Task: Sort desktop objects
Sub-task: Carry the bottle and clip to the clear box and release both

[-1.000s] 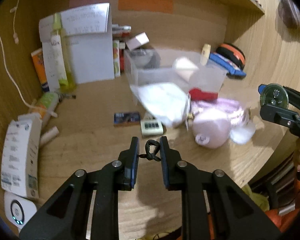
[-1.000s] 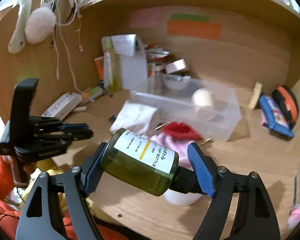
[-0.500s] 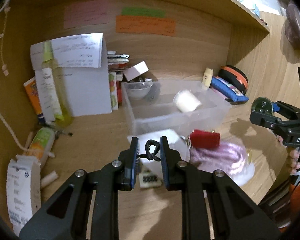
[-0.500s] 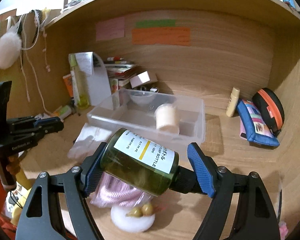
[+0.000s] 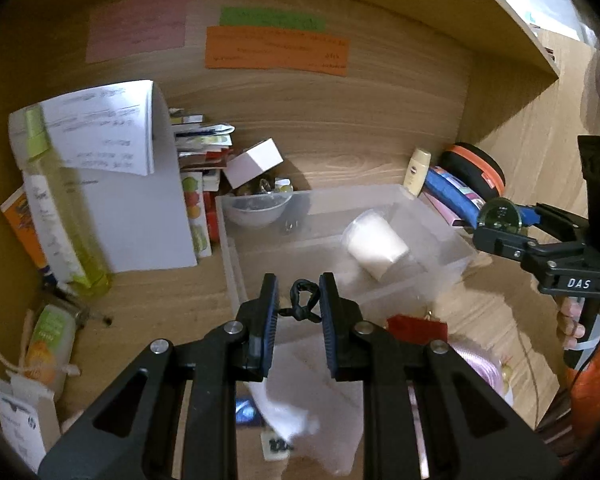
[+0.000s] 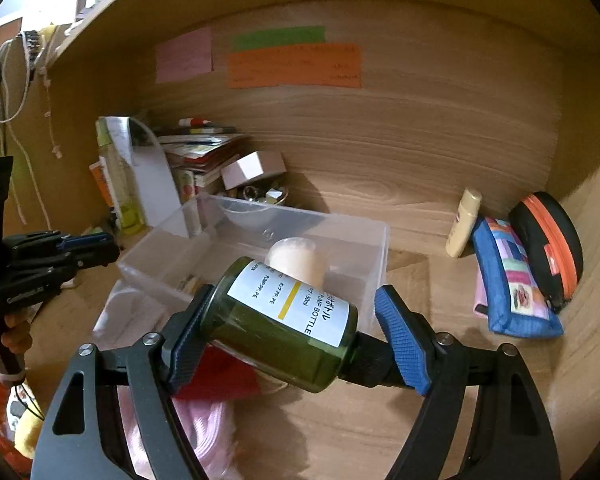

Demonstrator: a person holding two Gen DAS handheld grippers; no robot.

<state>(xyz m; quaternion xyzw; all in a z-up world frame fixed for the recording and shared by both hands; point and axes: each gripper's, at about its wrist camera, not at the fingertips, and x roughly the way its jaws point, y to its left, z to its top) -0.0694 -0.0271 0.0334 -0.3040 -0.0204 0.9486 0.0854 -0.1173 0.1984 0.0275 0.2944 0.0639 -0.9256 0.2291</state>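
Observation:
My left gripper (image 5: 298,292) is shut on a small black knotted cord (image 5: 302,306), hovering just over the near wall of a clear plastic bin (image 5: 230,276). Inside the bin lie a white cup (image 5: 374,242) on its side and a small clear bowl (image 5: 258,208). My right gripper (image 6: 294,304) is shut on a dark green pump bottle (image 6: 284,320) with a white label, gripped end to end, lying sideways in front of the bin (image 6: 380,240). The right gripper (image 5: 500,224) also shows at the right edge of the left wrist view, and the left gripper (image 6: 100,246) at the left of the right wrist view.
A white cloth (image 5: 308,380), a red item (image 5: 416,330) and a pink cloth (image 5: 476,364) lie before the bin. A yellow-green spray bottle (image 5: 56,216) and papers stand at left. A cream tube (image 6: 464,222), blue pouch (image 6: 512,280) and black-orange case (image 6: 548,240) sit at right.
Both grippers have moved forward over the desk toward the bin, which now looks closer. Each still has its object, and neither grip has changed.

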